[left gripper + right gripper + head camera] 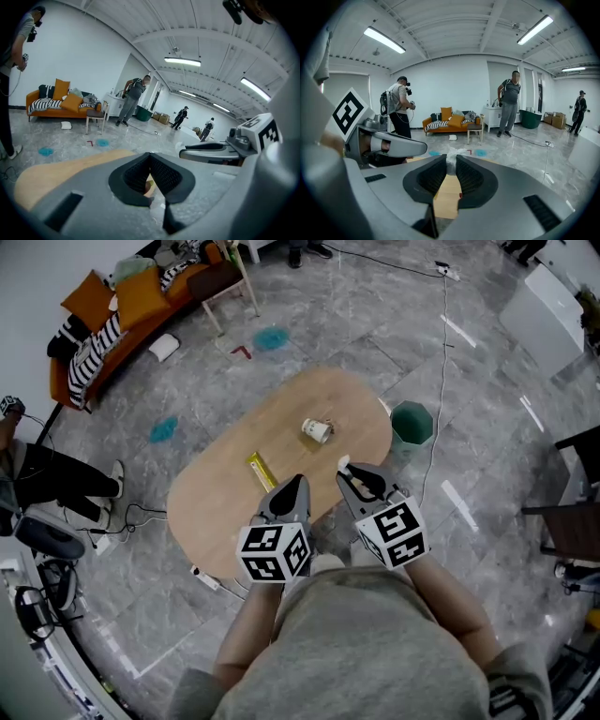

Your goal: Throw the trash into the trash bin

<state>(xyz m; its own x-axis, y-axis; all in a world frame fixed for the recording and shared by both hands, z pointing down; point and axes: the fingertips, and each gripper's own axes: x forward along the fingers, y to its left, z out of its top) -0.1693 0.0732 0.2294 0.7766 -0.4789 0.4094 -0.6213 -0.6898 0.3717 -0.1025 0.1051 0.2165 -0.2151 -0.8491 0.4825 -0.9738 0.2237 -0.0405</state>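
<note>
Right gripper view: your right gripper (450, 164) pinches a crumpled white wad (451, 157). Your left gripper (150, 156) sits pressed together. Oval wooden table (234, 486), grey marbled floor (375, 324).

Your tabletop (216, 493): an oval of light wood on a grey stone floor (375, 324). A white cup (317, 430) lies on its side toward the far right end. A yellow strip (261, 471) lies flat near the middle, by the near edge. A green trash bin (412, 424) stands on the floor just off the right end.
</note>
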